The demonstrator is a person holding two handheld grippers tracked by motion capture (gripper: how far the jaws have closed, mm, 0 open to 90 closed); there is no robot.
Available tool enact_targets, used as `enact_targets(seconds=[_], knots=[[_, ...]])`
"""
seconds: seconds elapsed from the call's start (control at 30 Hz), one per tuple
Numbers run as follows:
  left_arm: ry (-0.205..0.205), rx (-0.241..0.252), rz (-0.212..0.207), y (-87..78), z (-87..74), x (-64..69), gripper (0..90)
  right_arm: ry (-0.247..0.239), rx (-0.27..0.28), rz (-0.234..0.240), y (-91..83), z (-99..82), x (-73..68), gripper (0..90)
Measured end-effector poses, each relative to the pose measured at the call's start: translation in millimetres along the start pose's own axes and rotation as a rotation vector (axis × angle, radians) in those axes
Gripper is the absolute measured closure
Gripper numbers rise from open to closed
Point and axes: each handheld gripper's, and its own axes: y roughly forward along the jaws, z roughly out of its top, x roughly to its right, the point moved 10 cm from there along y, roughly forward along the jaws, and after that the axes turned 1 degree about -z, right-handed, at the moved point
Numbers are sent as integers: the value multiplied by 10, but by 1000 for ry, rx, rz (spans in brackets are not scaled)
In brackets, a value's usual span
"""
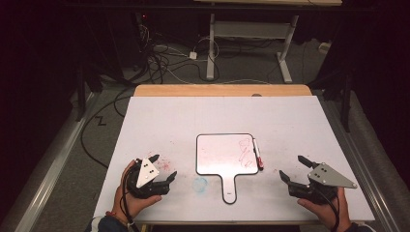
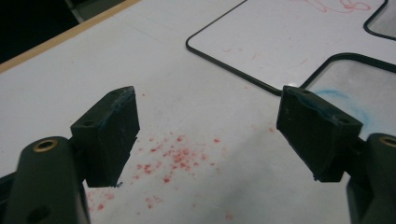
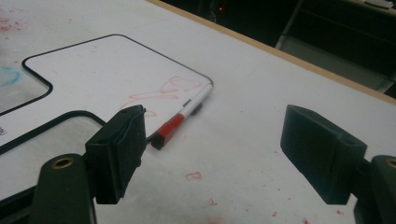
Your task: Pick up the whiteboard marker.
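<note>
Left gripper (image 1: 163, 167) jaws gape wide, gripping nothing, over red specks (image 2: 175, 156) on the bench (image 1: 159, 116); right gripper (image 1: 293, 167) jaws likewise spread and empty. Between the grippers lies the whiteboard (image 1: 220, 152), a marker (image 3: 180, 120) just ahead of the right jaws along its edge.

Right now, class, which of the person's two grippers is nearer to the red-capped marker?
Right. The right gripper sits open just beyond the marker, which lies along the whiteboard's edge. The left gripper is open across the board, on its far side.
</note>
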Motion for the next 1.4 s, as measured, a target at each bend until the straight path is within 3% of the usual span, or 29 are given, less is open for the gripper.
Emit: enact_targets(seconds=[0.1, 0.13, 0.17, 0.27, 0.3, 0.4, 0.47, 0.53, 0.6, 0.77, 0.83, 0.87, 1.07, 1.1, 1.17, 1.4], knots=[[-3, -7, 2, 23, -15, -11, 212, 14, -20, 35, 24, -33, 8, 227], [17, -13, 14, 42, -38, -34, 212, 35, -33, 43, 32, -52, 8, 221], [-4, -18, 0, 45, -54, -19, 212, 48, -39, 66, 41, -67, -1, 224], [-2, -29, -7, 54, -77, -14, 212, 72, -79, 107, 80, -105, -22, 234], [21, -39, -4, 62, -91, -2, 212, 74, -92, 115, 95, -102, -29, 255], [24, -31, -2, 63, -66, -5, 212, 79, -123, 151, 160, -72, -66, 295], [11, -34, -11, 61, -72, 13, 212, 76, -173, 138, 239, -79, -55, 292], [36, -39, -1, 65, -78, 8, 212, 82, -198, 176, 327, -64, -76, 345], [27, -62, -4, 82, -108, 16, 212, 93, -243, 157, 444, -68, -36, 339], [33, -59, 3, 91, -102, 0, 212, 149, -300, 188, 745, 57, 14, 386], [37, -62, 5, 88, -106, -3, 212, 153, -324, 164, 882, 96, 65, 415], [34, -62, 11, 81, -109, -14, 212, 165, -359, 173, 946, 91, 71, 420], [28, -72, 13, 74, -141, -17, 212, 215, -424, 217, 1214, 111, 73, 479], [19, -79, 9, 70, -152, -4, 212, 228, -461, 235, 1307, 64, 50, 505], [27, -79, 5, 60, -154, 12, 212, 266, -479, 254, 1399, 19, 29, 547], [28, -74, -5, 47, -151, 38, 212, 291, -494, 262, 1539, -45, 25, 659]])
